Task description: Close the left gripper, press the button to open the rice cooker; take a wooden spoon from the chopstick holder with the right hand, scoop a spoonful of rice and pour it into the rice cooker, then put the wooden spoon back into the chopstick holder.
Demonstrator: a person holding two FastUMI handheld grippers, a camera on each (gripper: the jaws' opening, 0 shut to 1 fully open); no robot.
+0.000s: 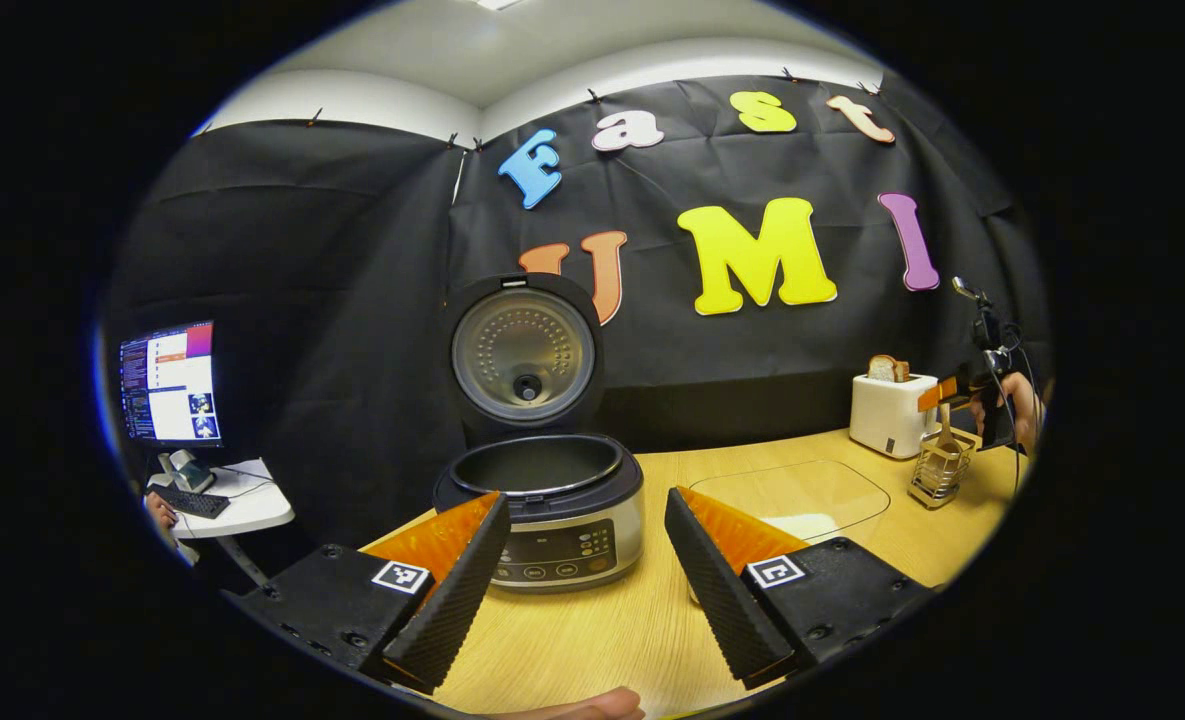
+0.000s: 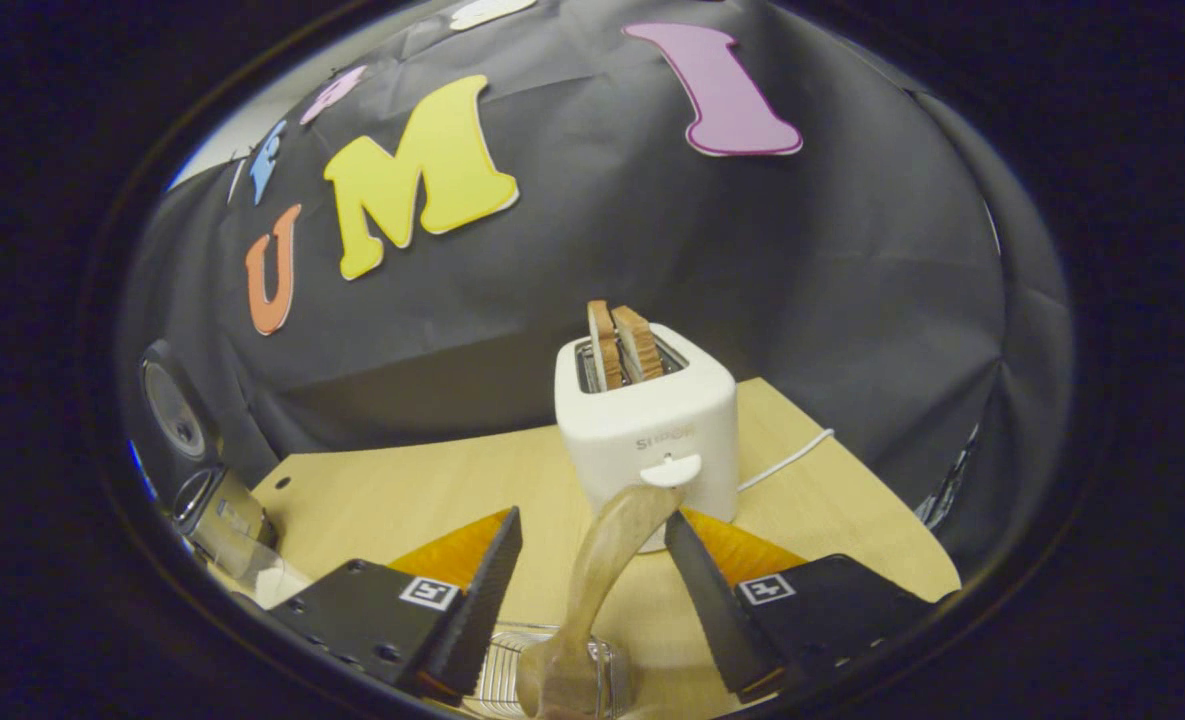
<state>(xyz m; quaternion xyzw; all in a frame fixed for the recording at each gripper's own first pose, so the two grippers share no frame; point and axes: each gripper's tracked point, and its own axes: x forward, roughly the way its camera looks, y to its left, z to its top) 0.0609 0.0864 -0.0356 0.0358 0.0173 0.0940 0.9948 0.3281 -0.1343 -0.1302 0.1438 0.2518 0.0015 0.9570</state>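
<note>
R gripper (image 2: 592,600) open astride wooden spoon (image 2: 607,560) standing in wire chopstick holder (image 2: 512,680) by toaster (image 2: 652,430); L gripper (image 1: 582,590) open facing lid-up rice cooker (image 1: 542,500); off-centre pinch could tip holder

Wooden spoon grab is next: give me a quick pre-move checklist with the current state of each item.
1. Rice cooker lid up, pot exposed: ok.
2. Right gripper open wide enough for the handle: ok, fingers spread.
3. Wooden spoon handle between the right gripper's fingers: ok, it rises through the gap, not yet pinched.
4. Spoon seated in the chopstick holder: ok, its lower end sits in the wire basket.
5. Left gripper out of the way: ok, open, in front of the cooker, far from the holder.
6. Toaster clearance behind the spoon: cannot tell, spoon tip overlaps it in the right gripper view.
</note>
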